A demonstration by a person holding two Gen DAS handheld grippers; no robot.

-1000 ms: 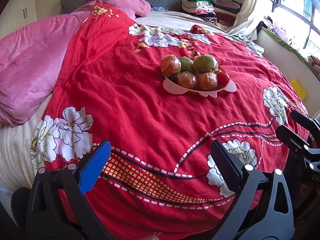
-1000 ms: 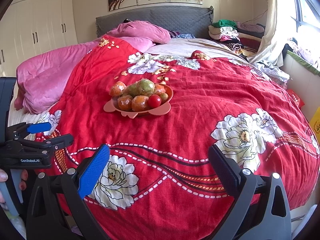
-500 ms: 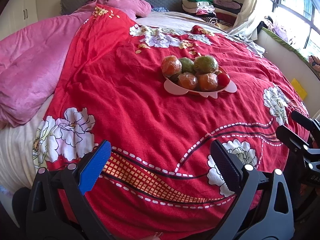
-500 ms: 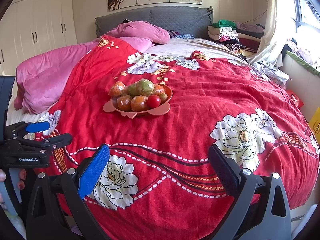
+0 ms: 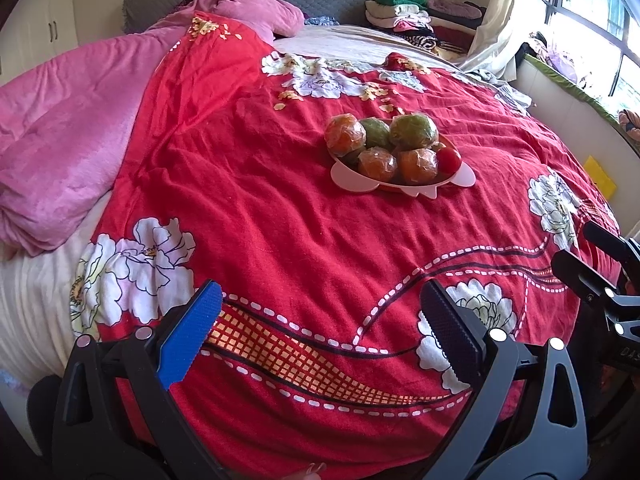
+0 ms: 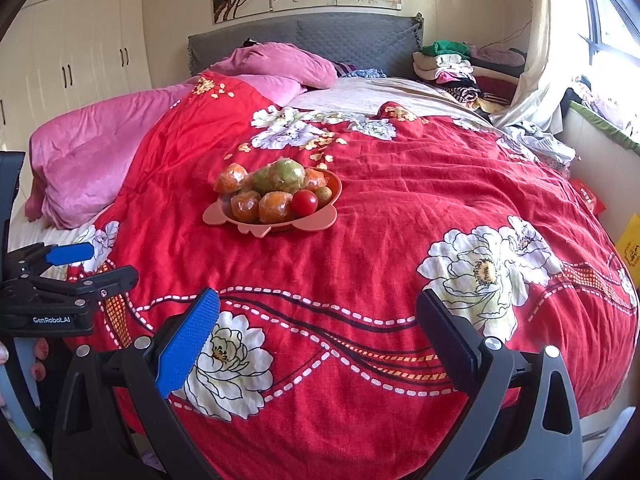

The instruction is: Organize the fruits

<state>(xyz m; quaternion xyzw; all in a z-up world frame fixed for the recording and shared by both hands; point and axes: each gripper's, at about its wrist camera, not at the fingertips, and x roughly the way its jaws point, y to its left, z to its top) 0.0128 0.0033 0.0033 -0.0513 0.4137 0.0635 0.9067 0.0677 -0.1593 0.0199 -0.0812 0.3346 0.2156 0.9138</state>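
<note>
at centre frame the fruits (image 6: 276, 194) sit heaped in the pink dish (image 6: 256, 230) while both the left gripper (image 5: 320, 322) and right gripper (image 6: 318, 320) hang spread and empty, so sorting looks either done or pending.

Sunlit bedroom: grey headboard (image 6: 320, 40), white wardrobe (image 6: 80, 60), bright window (image 5: 592, 12).

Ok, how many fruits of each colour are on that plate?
Orange fruits: 4
Green fruits: 3
Red fruit: 1
Total: 8 in view; the pile may hide more.
</note>
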